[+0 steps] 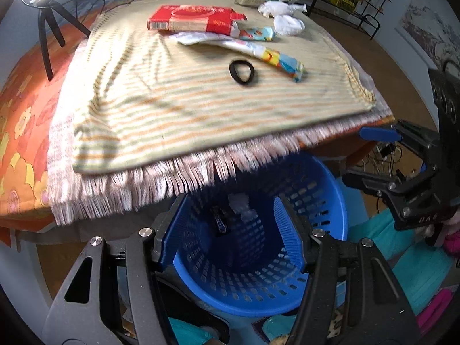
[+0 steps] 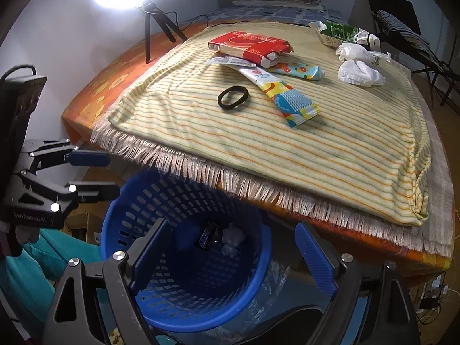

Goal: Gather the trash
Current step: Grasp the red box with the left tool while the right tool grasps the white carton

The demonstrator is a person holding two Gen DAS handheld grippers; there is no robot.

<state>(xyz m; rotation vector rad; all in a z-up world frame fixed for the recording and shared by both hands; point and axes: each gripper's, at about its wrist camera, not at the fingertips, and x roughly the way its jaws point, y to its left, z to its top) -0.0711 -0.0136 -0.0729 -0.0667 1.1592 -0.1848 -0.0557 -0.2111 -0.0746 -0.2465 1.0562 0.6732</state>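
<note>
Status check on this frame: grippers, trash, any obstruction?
Left gripper and right gripper open, empty, over basket. Wrapper and tissue binned. Red box, tubes on bed. No obstruction.

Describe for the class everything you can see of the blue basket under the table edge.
The blue basket looks like moulded plastic: round, tapering downward, its wall pierced by rows of small slots. It stands upright on the floor, partly tucked under the fringed cloth. Inside lie a dark wrapper and crumpled white tissue. Neither gripper touches it.
</note>
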